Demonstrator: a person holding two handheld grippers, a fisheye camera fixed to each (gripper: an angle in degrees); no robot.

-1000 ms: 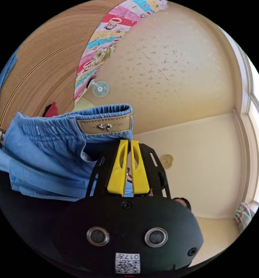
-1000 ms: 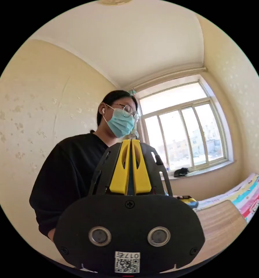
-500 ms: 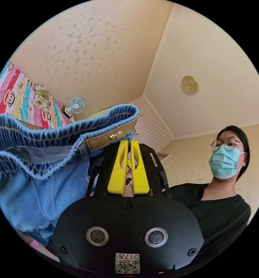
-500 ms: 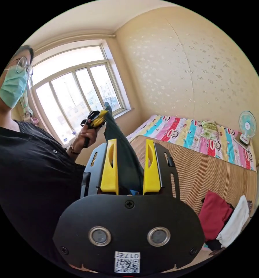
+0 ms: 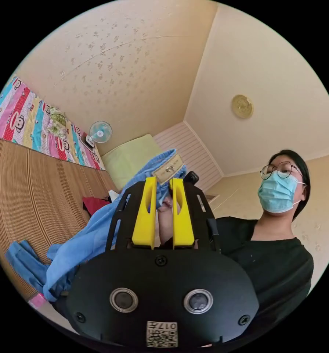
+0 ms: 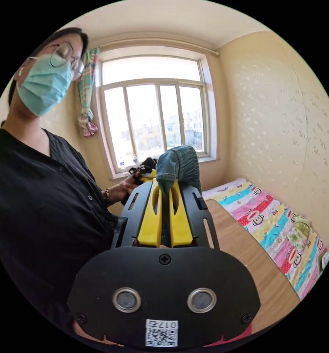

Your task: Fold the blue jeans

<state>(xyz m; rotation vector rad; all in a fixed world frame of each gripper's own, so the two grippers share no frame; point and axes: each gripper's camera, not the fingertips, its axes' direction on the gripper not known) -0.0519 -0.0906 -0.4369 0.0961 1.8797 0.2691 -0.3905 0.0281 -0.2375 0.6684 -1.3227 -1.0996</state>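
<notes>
My right gripper (image 6: 165, 184) pinched the blue jeans (image 6: 179, 163) at the waistband; my left gripper's (image 5: 163, 182) jaws stood slightly spread around the jeans' edge, unclamped.

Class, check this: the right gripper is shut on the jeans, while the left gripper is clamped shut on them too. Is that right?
Not quite. The left gripper is open: the left gripper view shows its jaws apart, the jeans hanging loosely between them. The right gripper is indeed shut on the jeans.
</notes>
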